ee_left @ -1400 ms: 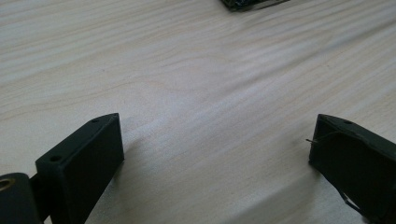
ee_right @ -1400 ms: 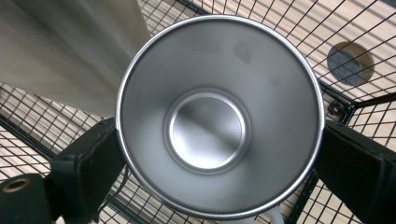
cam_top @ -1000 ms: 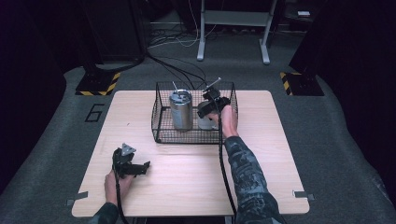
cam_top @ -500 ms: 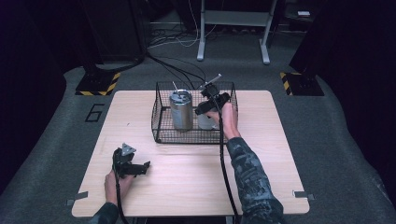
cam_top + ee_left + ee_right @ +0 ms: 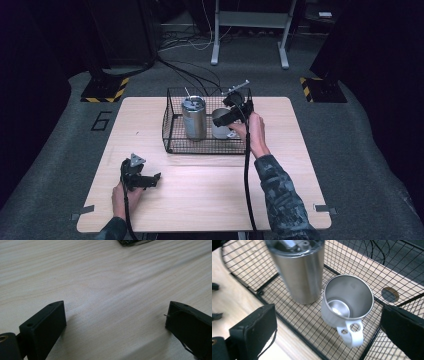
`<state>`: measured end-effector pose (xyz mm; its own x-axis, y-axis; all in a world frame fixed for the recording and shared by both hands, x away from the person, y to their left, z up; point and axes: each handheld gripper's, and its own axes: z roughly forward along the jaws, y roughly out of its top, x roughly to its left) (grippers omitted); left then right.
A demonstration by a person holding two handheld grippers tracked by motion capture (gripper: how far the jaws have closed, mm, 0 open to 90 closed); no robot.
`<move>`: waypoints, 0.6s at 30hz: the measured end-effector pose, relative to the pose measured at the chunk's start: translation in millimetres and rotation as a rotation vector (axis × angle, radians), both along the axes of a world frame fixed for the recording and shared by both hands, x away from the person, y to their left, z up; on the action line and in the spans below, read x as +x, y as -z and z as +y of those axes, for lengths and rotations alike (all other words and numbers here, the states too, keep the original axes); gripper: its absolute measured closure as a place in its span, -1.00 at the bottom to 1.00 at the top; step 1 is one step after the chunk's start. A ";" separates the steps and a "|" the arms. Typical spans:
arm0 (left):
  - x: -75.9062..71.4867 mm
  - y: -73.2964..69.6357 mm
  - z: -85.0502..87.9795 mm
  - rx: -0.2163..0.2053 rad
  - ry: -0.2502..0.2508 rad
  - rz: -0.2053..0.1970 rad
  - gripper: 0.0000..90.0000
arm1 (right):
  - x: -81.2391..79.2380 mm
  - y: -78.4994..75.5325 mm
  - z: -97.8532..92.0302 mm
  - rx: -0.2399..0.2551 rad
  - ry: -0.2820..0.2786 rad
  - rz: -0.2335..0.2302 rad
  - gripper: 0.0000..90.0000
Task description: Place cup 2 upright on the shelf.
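My right arm reaches from the table's six o'clock edge up toward twelve, forearm stretched over the wood, hand tipped so my right gripper (image 5: 226,116) hangs above the wire basket (image 5: 172,140) and looks down into it. Its jaws are spread wide, one at each side of the right gripper view, with nothing between them but air over the steel mug (image 5: 347,302). My left hand (image 5: 125,196) rests low at the table's (image 5: 210,200) seven o'clock corner, holding the left gripper (image 5: 155,178) flat on the wood, jaws pointing toward three o'clock and also parted, only bare tabletop between them.

Against the picture from a second ago, my right hand has drawn back a little toward six o'clock and dropped lower over the basket's near right part; the gripper now sits over the mug instead of above the far rim. The left hand has not shifted.

The mug stands upright in the basket's right half, long axis vertical, open mouth up, so I see straight down to its shiny bottom. Its pale handle (image 5: 351,333) with two holes sticks out toward six o'clock in the right gripper view, toward my hand. Just beside it, at its nine o'clock in the high view, stands the taller lidded steel tumbler (image 5: 193,117), also upright; whether the two touch, I cannot tell.
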<state>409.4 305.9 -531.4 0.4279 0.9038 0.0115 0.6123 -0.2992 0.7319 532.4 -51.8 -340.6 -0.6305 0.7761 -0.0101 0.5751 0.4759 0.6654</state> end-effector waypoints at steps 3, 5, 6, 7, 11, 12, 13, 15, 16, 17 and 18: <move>-0.1 0.1 -0.1 -0.002 -0.001 0.001 -0.94 | -14.9 -5.2 -6.5 0.016 -0.025 -0.019 -0.99; 0.0 0.2 -0.1 -0.003 -0.001 -0.001 -0.94 | -22.8 -7.3 -10.0 0.016 -0.030 -0.031 -0.98; 0.1 0.2 -0.1 -0.003 -0.001 -0.002 -0.94 | -27.0 -8.5 -12.9 0.014 -0.041 -0.035 -0.98; 0.1 0.2 -0.1 -0.002 0.000 -0.002 -0.94 | -31.5 -8.8 -14.5 0.029 -0.037 -0.040 -0.98; 0.0 0.2 -0.1 -0.003 -0.001 -0.002 -0.94 | -47.2 -8.9 -22.9 0.035 -0.050 -0.058 -0.98; 0.1 0.0 0.1 -0.003 0.002 0.001 -0.94 | -50.9 -8.8 -25.1 0.031 -0.054 -0.063 -0.98; 0.1 0.2 0.0 -0.001 0.001 -0.002 -0.94 | -59.5 -6.8 -30.1 0.034 -0.058 -0.081 -0.97; 0.1 0.1 0.0 -0.001 0.001 -0.002 -0.94 | -63.3 -6.6 -32.4 0.028 -0.057 -0.080 -0.96; 0.0 -0.4 0.3 0.000 0.004 0.006 -0.94 | -68.6 -5.0 -35.9 0.035 -0.053 -0.093 -0.95; 0.1 0.2 0.0 -0.001 0.001 -0.002 -0.94 | -72.8 -3.6 -38.6 0.038 -0.052 -0.096 -0.95; 0.1 0.0 0.2 -0.002 0.003 0.001 -0.94 | -75.3 -2.5 -40.8 0.036 -0.054 -0.104 -0.95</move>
